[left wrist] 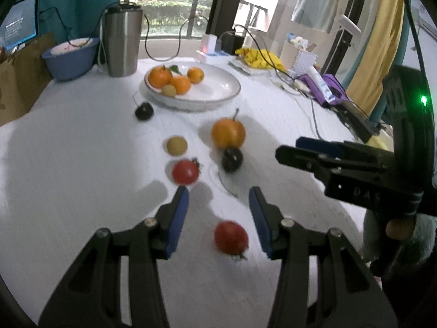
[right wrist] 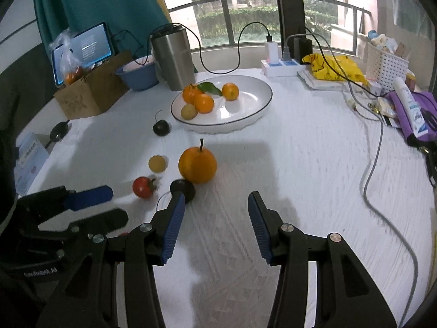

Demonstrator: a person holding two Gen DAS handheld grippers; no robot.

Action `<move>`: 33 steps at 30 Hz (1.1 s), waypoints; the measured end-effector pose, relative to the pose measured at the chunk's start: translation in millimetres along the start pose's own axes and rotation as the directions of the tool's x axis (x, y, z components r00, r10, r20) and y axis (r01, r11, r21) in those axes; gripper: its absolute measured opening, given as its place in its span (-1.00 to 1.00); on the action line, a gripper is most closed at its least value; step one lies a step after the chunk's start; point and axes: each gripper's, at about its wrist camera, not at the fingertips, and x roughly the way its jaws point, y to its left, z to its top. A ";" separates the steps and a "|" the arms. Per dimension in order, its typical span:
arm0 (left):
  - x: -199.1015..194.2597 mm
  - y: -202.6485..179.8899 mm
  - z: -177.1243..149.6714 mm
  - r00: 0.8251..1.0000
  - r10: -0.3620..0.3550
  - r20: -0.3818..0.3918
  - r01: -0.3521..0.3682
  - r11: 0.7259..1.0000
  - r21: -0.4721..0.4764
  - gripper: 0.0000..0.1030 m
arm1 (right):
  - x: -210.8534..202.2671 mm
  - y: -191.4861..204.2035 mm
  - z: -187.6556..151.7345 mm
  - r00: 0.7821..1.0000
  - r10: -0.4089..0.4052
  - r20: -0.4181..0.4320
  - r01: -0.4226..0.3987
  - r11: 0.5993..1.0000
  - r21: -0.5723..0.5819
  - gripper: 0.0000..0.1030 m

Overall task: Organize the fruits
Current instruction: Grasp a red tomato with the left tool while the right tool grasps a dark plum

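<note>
Between the wide-spread blue pads of the left gripper (left wrist: 218,192), a red tomato (left wrist: 231,237) lies on the white table (left wrist: 68,150), nearer the right pad and touching neither, so the tool grips nothing. Just ahead of the left pad's tip sits a second tomato (left wrist: 185,172), with a tan longan (left wrist: 177,145), a dark cherry (left wrist: 232,159) and a large orange (left wrist: 228,132) beyond it, the cherry touching the orange. Farther off, another cherry (left wrist: 144,111) rests just beside the white plate (left wrist: 218,93), which holds three small oranges and a longan. From the right wrist view, the right gripper (right wrist: 215,198) is likewise spread wide and holds nothing; its left pad tip overlaps the dark cherry (right wrist: 182,188), while the large orange (right wrist: 197,165) stands just beyond, slightly left of the gap. At lower left the left gripper (right wrist: 101,205) reaches in near the tomato (right wrist: 143,187).
</note>
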 end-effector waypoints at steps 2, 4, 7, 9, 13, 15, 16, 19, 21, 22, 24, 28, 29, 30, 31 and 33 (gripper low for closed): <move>0.3 -1.9 -6.9 1.000 -0.010 -0.012 0.010 1.000 0.001 -0.07 | -0.1 1.9 -4.0 1.000 0.000 -0.004 0.000 1.000 0.000 -0.01; 0.2 -4.5 -13.3 1.000 -0.014 -0.021 0.015 1.000 0.003 -0.07 | -1.1 4.1 -8.5 1.000 0.000 -0.006 0.000 1.000 -0.001 -0.01; 1.3 -8.3 -21.3 0.999 -0.015 -0.037 0.016 1.000 0.020 -0.07 | -1.6 6.0 -13.8 1.000 0.001 -0.008 -0.001 1.000 -0.001 -0.01; 3.2 -10.4 -24.6 0.999 -0.009 -0.046 0.010 0.999 0.034 -0.07 | -0.9 6.1 -17.6 1.000 0.001 -0.014 -0.001 1.000 0.002 -0.01; 8.9 -11.1 -27.3 0.998 0.005 -0.056 -0.002 0.998 0.060 -0.11 | 1.5 6.0 -20.8 1.000 0.003 -0.025 -0.003 1.000 0.003 -0.01; 12.3 -10.9 -27.4 0.998 0.006 -0.063 -0.002 0.998 0.066 -0.26 | 4.0 5.7 -19.9 1.000 0.005 -0.029 -0.005 1.000 0.003 -0.01; 13.5 -10.5 -27.7 0.998 0.005 -0.065 -0.001 0.998 0.066 -0.37 | 5.6 5.5 -19.4 0.999 0.008 -0.031 -0.007 1.000 0.003 -0.01; 14.9 -10.7 -26.9 0.998 -0.003 -0.061 0.007 0.997 0.077 -0.41 | 11.1 7.0 -17.3 0.999 0.018 -0.039 -0.018 1.000 -0.004 -0.01; 13.6 -9.8 -25.0 0.999 -0.011 -0.052 0.015 0.997 0.077 -0.41 | 16.7 8.2 -16.0 0.998 0.026 -0.048 -0.027 1.000 -0.010 -0.01; 12.8 -8.8 -23.8 0.999 -0.012 -0.047 0.015 0.997 0.077 -0.41 | 18.6 8.6 -14.9 0.998 0.029 -0.051 -0.030 0.999 -0.011 -0.01; 12.4 -6.1 -20.4 0.999 -0.012 -0.037 0.015 0.997 0.073 -0.41 | 25.0 9.0 -12.7 0.997 0.040 -0.060 -0.040 0.999 -0.011 -0.01; 13.0 4.3 -13.6 1.000 -0.017 -0.026 0.018 0.999 0.050 -0.41 | 37.3 10.9 -7.1 0.995 0.059 -0.077 -0.061 0.998 -0.021 -0.05; 12.3 6.7 -11.9 1.000 -0.018 -0.021 0.019 0.999 0.044 -0.41 | 39.2 11.9 -5.9 0.995 0.064 -0.080 -0.066 0.998 -0.023 -0.06; 10.9 9.2 -9.8 1.000 -0.022 -0.013 0.022 0.999 0.038 -0.41 | 41.4 12.9 -4.3 0.994 0.069 -0.081 -0.071 0.997 -0.027 -0.06; 9.8 11.2 -7.7 1.000 -0.019 -0.005 0.019 0.999 0.035 -0.41 | 43.8 13.9 -2.6 0.994 0.073 -0.084 -0.076 0.997 -0.031 -0.07; 8.3 14.9 -3.9 1.000 -0.013 0.006 0.013 1.000 0.028 -0.41 | 48.0 14.9 -0.3 0.993 0.081 -0.090 -0.085 0.996 -0.036 -0.07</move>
